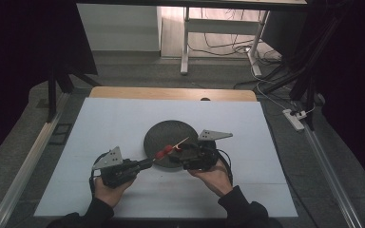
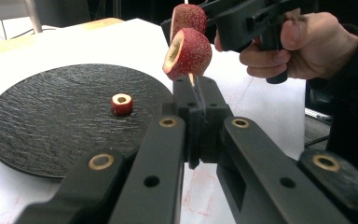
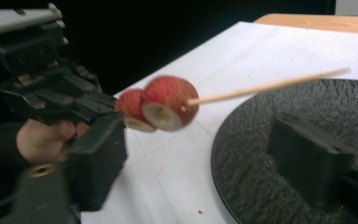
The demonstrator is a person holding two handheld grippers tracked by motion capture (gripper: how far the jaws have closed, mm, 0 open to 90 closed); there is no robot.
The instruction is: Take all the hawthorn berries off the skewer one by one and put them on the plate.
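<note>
My left gripper [image 2: 196, 86] is shut on the lower end of a thin wooden skewer [image 3: 265, 86], which slants up over the near edge of a round black slate plate [image 1: 168, 133]. Two red cored fruit pieces [image 3: 170, 102] sit side by side low on the stick, just beyond the left jaws [image 1: 148, 163]. My right gripper [image 3: 198, 128] stands open, its blurred jaws wide apart on either side of the threaded fruit without touching it. From the left gripper view, the right gripper [image 2: 242, 18] hovers right behind the upper fruit piece [image 2: 188, 16]. A third cored fruit piece [image 2: 121, 103] lies on the plate.
A white mat [image 1: 123, 118] covers the table, with a wooden edge [image 1: 171, 93] at the far side. Faint red stains [image 2: 200, 193] mark the mat near the plate. Black stands and cables sit on the floor beyond and to the right.
</note>
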